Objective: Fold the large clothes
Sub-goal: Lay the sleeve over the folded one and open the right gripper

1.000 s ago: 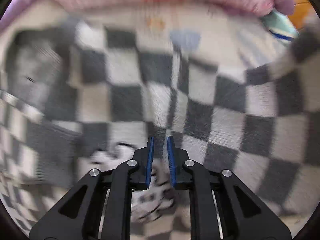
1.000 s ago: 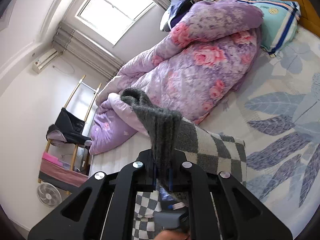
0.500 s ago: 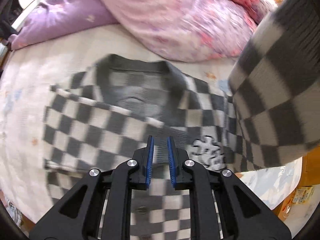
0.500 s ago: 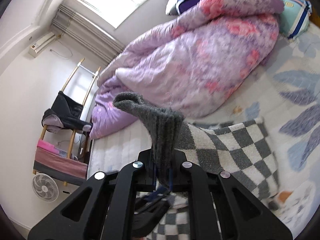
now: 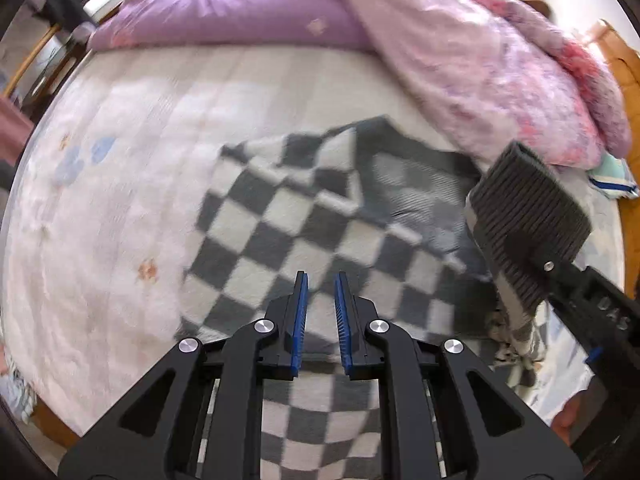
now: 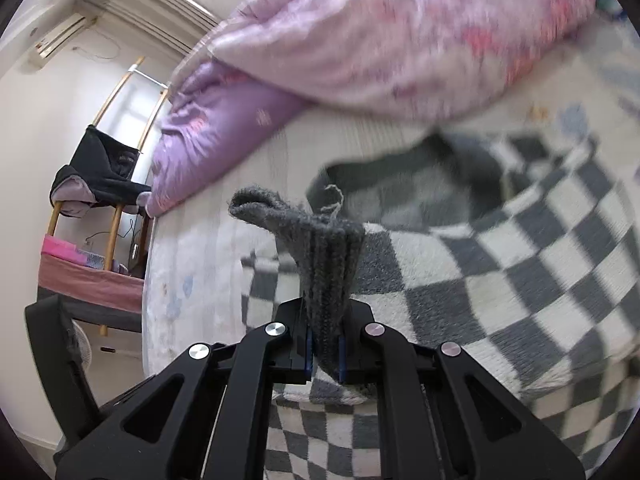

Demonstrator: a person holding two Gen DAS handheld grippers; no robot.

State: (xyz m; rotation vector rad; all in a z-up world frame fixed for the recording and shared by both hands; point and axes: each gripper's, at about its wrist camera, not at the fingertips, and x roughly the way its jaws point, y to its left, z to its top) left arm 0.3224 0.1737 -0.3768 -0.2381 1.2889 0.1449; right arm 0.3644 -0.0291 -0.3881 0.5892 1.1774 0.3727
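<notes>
Bed [image 5: 120, 208] w/ checkered sweater [image 5: 280, 220]: our right gripper [image 6: 324, 356] pinches its grey cuff [image 6: 320, 248], mid-fold. Left gripper [image 5: 320, 320] empty, slightly spread. Next: lay sleeve across.

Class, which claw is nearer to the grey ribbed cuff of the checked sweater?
Right. The right claw is clamped on the grey ribbed cuff; the left claw hovers open over the checked sweater, apart from it.

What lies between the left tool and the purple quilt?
The checkered sweater, then bare sheet up to the quilt, in the left wrist view. The left tool holds nothing.
</notes>
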